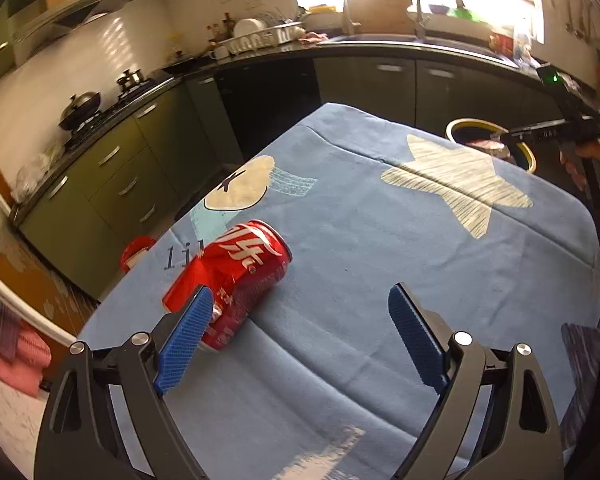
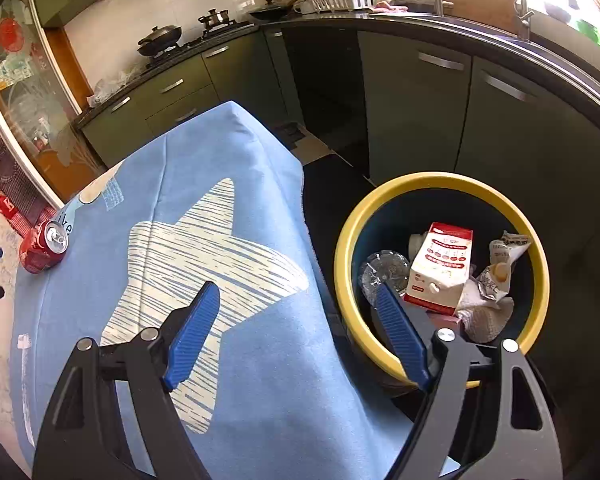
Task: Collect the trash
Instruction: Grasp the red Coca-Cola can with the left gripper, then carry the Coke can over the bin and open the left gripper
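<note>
A red cola can (image 1: 230, 280) lies on its side on the blue tablecloth (image 1: 360, 240). My left gripper (image 1: 300, 300) is open just above the cloth; its left finger (image 1: 188, 332) stands in front of the can's near end, and the can lies mostly outside the gap. The can also shows far left in the right wrist view (image 2: 44, 246). My right gripper (image 2: 298, 292) is open and empty, over the table's edge beside the yellow-rimmed trash bin (image 2: 342, 256). The bin holds a red-and-white carton (image 2: 440, 268), a clear plastic lid (image 2: 384, 272) and crumpled paper (image 2: 484, 312).
The table's edges drop off left and far in the left wrist view. Green kitchen cabinets (image 2: 416, 112) and a dark counter stand close behind the bin. A stove with a wok (image 1: 80, 108) is at the left. A red stool (image 1: 134, 250) stands below the table's left edge.
</note>
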Action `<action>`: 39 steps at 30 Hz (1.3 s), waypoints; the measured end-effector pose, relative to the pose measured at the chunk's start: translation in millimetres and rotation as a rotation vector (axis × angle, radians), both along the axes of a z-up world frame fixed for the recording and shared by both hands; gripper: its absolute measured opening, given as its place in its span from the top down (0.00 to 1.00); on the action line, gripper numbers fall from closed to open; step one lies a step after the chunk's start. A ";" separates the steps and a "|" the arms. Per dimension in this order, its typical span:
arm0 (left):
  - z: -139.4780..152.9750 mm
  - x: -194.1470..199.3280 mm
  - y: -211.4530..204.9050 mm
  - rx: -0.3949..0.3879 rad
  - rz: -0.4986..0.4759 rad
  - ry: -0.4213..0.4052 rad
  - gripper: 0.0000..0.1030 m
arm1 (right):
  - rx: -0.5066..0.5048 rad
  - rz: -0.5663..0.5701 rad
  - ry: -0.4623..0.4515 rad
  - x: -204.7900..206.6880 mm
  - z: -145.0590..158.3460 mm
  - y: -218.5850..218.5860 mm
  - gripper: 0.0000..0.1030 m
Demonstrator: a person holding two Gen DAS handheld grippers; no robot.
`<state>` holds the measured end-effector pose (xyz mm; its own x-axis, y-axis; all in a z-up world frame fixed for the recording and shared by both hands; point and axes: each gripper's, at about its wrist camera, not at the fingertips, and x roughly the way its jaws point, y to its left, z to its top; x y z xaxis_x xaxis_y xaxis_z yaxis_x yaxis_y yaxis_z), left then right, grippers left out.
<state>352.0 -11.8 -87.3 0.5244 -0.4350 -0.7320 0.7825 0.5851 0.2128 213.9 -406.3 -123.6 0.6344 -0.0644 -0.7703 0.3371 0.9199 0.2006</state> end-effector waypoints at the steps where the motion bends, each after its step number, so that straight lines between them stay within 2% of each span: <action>1: 0.2 10.2 -4.6 0.042 -0.027 -0.009 0.14 | -0.001 -0.004 0.003 -0.2 -0.8 -1.1 0.26; 5: 1.9 46.0 -17.0 0.141 -0.083 -0.015 0.14 | -0.011 -0.020 0.018 -0.7 -2.3 -3.6 0.25; 9: -4.3 74.9 -23.2 0.206 -0.118 0.010 0.14 | -0.019 -0.028 0.033 0.7 -3.4 -5.0 0.25; 16: -30.5 92.3 -27.4 0.293 -0.170 0.058 0.14 | -0.025 -0.027 0.058 6.8 -7.5 -4.2 0.25; 22: -48.8 102.3 -33.1 0.320 -0.171 0.078 0.15 | -0.023 -0.004 0.072 12.3 -12.2 2.4 0.25; 26: -57.4 108.0 -33.3 0.329 -0.160 0.091 0.26 | -0.021 -0.003 0.080 13.6 -15.1 2.7 0.25; 31: -67.9 108.1 -31.7 0.342 -0.150 0.089 0.34 | -0.012 -0.001 0.083 13.0 -17.6 1.0 0.25; 34: -69.5 104.8 -31.8 0.323 -0.135 0.096 0.46 | -0.006 0.005 0.081 12.0 -18.4 1.6 0.25; 39: -67.7 93.3 -33.0 0.267 -0.090 0.117 0.47 | 0.005 0.015 0.067 7.4 -16.9 2.1 0.25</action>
<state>445.3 -44.8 -155.0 0.3979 -0.2598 -0.8799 0.8570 0.4475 0.2555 221.2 -404.2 -140.5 0.5824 -0.0518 -0.8112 0.3363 0.9239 0.1824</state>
